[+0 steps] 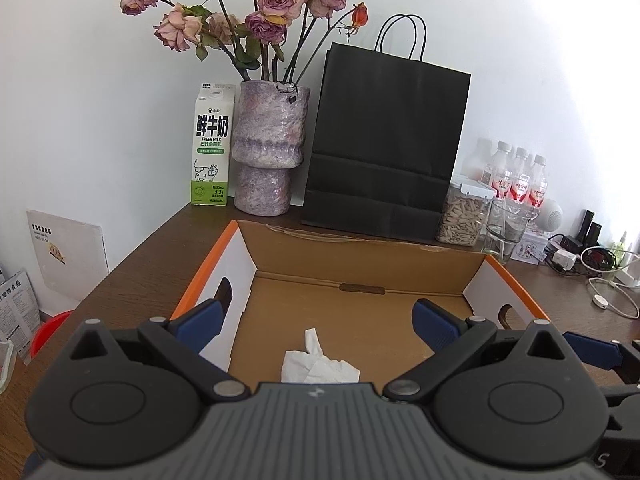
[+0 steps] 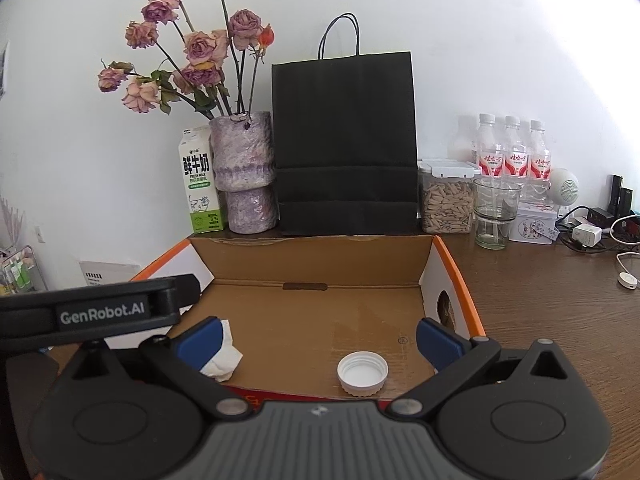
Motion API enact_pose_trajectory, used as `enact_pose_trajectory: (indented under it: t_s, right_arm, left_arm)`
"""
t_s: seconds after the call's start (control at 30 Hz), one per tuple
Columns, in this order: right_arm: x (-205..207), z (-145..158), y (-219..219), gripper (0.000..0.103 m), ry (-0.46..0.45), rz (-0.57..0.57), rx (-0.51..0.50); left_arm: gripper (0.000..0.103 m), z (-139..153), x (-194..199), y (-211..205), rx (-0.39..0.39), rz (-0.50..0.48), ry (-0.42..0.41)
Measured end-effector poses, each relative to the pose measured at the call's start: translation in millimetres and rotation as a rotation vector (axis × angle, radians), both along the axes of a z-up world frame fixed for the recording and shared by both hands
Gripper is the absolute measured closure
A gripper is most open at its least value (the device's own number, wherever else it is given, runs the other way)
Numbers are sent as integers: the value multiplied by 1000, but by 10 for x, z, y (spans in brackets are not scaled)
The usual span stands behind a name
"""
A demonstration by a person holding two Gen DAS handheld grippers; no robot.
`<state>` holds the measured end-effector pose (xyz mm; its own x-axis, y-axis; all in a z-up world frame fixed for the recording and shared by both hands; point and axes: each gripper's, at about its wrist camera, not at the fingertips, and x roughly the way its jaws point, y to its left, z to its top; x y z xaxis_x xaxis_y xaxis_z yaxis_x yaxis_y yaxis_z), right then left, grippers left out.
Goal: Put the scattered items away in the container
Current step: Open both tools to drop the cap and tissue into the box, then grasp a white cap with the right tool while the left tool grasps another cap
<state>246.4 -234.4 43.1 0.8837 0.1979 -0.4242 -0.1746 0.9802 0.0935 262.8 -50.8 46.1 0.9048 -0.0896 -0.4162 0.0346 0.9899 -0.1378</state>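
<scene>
Inside the box, tissue and cap lie below wide-open, empty jaws.

Cardboard box brown, orange rim; tissue white; bottle cap white; paper bag black; vase mottled purple.

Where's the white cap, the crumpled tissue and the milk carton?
white cap (image 2: 362, 372), right wrist view, its hollow inside.
crumpled tissue (image 1: 318, 368), left wrist view, its middle.
milk carton (image 1: 211, 148), left wrist view, its front face.
</scene>
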Motion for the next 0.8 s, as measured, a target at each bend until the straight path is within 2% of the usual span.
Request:
enact_pose_trajectory:
  t_s: [0.3,0.8]
  right_arm:
    - [-54,48,-10,0,-15,0,3]
    - [-369,393,-65,0,-65,-15,-7]
  left_arm:
    - [0,41,-45,5,-5,12,-15]
    - [0,428,-454,56,-17,-20,-89]
